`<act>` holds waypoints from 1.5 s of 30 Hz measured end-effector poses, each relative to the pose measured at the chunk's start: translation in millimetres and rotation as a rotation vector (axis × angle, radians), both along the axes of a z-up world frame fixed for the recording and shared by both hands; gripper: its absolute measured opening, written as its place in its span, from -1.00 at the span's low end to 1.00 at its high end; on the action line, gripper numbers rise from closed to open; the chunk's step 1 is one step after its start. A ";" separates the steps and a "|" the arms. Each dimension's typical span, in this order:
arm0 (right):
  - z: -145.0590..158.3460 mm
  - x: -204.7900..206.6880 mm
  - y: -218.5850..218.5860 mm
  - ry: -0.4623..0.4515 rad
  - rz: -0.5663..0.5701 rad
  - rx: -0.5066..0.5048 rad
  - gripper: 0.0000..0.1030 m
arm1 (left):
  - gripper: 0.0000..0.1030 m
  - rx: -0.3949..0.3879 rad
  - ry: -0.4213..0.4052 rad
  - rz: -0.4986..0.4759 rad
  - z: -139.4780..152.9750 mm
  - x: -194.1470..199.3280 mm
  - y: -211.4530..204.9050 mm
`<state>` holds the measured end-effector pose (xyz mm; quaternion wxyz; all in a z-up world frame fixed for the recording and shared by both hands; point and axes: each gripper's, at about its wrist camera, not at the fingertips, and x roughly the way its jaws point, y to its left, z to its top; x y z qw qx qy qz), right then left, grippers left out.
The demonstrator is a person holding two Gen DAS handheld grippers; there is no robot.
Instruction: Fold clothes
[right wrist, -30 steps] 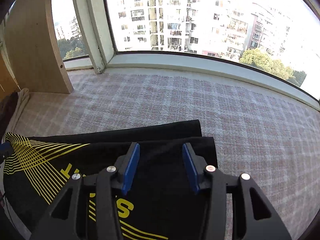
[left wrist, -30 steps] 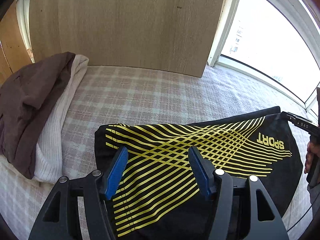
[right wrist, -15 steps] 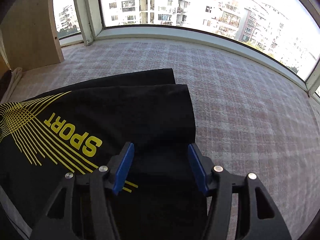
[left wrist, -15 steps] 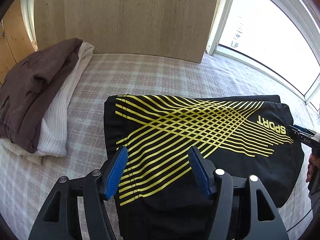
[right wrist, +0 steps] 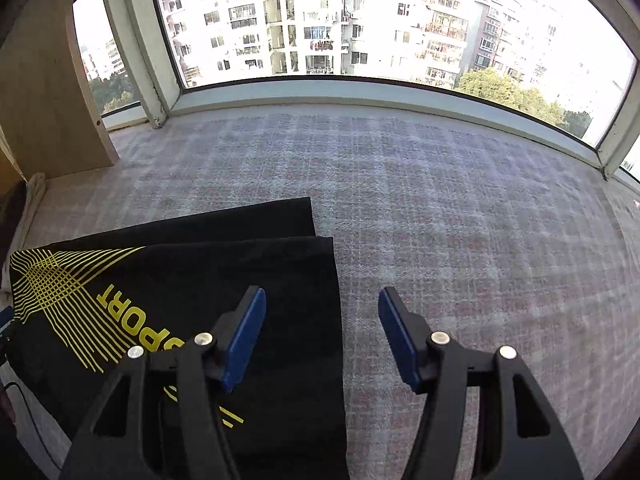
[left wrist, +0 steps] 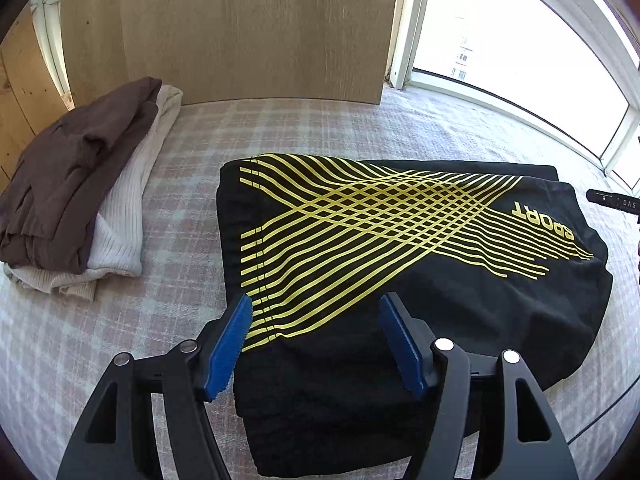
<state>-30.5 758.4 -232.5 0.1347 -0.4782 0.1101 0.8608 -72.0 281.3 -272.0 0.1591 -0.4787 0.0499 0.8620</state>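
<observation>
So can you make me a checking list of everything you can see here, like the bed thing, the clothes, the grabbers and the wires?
Surface: pink-and-grey checked blanket, lying flat.
Job's things: black shorts with yellow stripes and the word SPORT, spread flat on the blanket.
Clutter: folded pile at the left, a brown garment on top of a white ribbed sweater.
Grippers: left gripper above the shorts, jaws opening, nothing between the pads; right gripper over the shorts' right edge, jaws apart, nothing gripped.
Cables: thin black cable by the shorts' right end.
Surroundings: wooden panel behind; big window showing apartment blocks.
</observation>
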 end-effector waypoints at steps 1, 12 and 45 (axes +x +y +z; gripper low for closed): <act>-3.3 -3.5 8.8 0.012 -0.001 -0.031 0.13 | 0.24 0.004 -0.001 0.006 -0.5 -0.8 -0.8; -32.1 -35.7 15.5 -0.035 0.090 -0.143 -0.92 | 0.24 0.015 -0.021 0.014 3.6 -7.6 -0.4; -26.5 -66.2 16.2 -0.039 0.043 0.002 -0.77 | 0.26 -0.036 0.048 0.062 -7.9 -71.0 11.6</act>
